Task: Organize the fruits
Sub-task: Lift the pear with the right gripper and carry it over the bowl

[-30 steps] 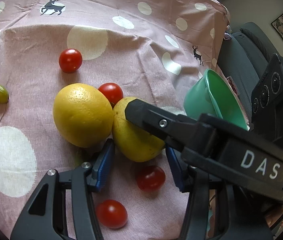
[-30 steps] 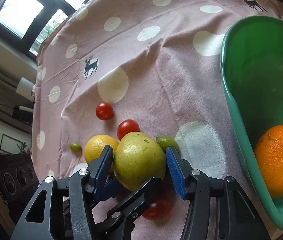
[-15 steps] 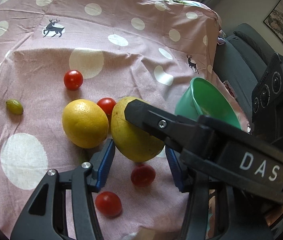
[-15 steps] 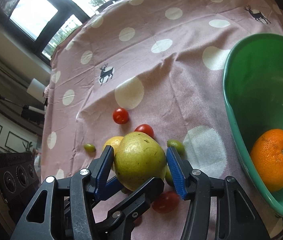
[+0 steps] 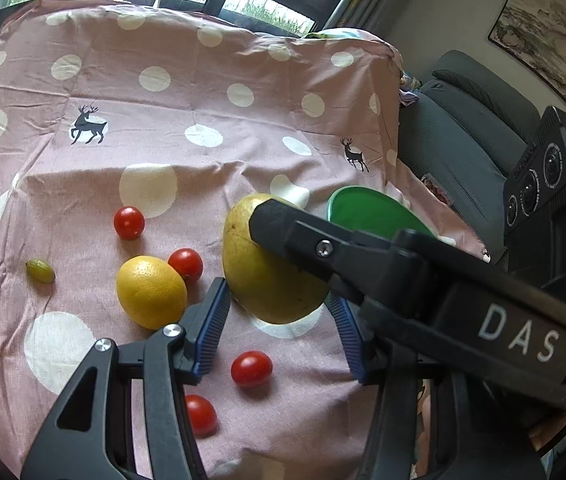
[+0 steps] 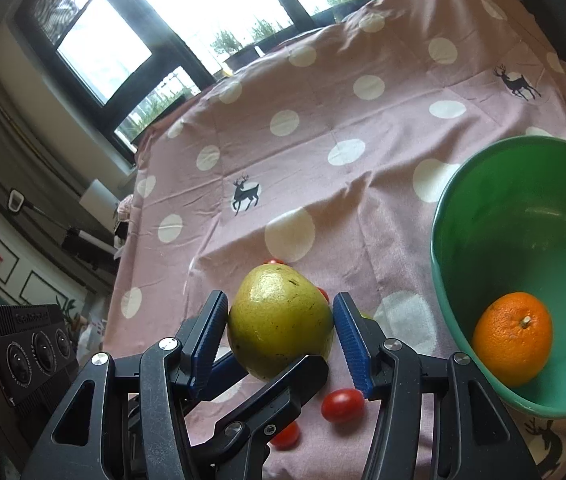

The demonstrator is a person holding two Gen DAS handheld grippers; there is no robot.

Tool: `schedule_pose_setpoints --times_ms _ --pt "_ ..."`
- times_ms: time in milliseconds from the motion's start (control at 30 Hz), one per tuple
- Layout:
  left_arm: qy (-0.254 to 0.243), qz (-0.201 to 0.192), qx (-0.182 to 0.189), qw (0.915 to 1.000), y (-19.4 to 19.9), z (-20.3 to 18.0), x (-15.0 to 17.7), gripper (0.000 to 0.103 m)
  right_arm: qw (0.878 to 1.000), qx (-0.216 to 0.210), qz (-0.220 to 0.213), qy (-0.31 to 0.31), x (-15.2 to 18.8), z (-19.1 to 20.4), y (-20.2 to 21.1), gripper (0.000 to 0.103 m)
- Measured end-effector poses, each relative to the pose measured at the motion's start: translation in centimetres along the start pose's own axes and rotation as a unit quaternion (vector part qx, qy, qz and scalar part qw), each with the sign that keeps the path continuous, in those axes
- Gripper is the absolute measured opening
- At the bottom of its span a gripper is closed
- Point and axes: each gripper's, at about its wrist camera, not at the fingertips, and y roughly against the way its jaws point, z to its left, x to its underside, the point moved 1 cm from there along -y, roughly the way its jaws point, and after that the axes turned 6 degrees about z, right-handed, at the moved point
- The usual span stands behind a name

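Observation:
My right gripper (image 6: 281,334) is shut on a large yellow-green pear (image 6: 279,322) and holds it above the pink spotted cloth. In the left wrist view the pear (image 5: 271,280) hangs clear of the cloth, with the right gripper's black finger (image 5: 323,248) across it. My left gripper (image 5: 281,332) is open beneath the pear, not touching it. A green bowl (image 6: 479,200) with an orange (image 6: 513,338) in it stands to the right. A lemon (image 5: 151,292), several cherry tomatoes (image 5: 129,222) and a small green fruit (image 5: 40,271) lie on the cloth.
The cloth-covered table (image 5: 187,92) drops off at its right edge beside a dark sofa (image 5: 467,128). Windows (image 6: 211,12) lie beyond the far edge. Two tomatoes (image 6: 342,405) lie under the right gripper.
The right gripper has lifted the pear off the cloth, away from the lemon. Both grippers have risen and pulled back, so more of the table shows.

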Motion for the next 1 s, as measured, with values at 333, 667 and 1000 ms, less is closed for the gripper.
schedule_pose_setpoints --times_ms 333,667,1000 --pt "-0.041 -0.014 0.029 0.9987 -0.6 -3.0 -0.5 0.052 0.998 0.022 -0.053 -0.014 -0.5 -1.2 3.3 0.057" --pt "-0.086 0.005 0.055 0.9948 -2.3 -6.2 -1.5 0.052 0.994 0.041 -0.086 -0.044 -0.7 -3.7 5.7 0.057" --pt "-0.124 0.043 0.083 0.9878 -5.4 -9.3 -2.2 0.052 0.987 0.070 -0.105 -0.100 -0.8 -7.3 7.8 0.057"
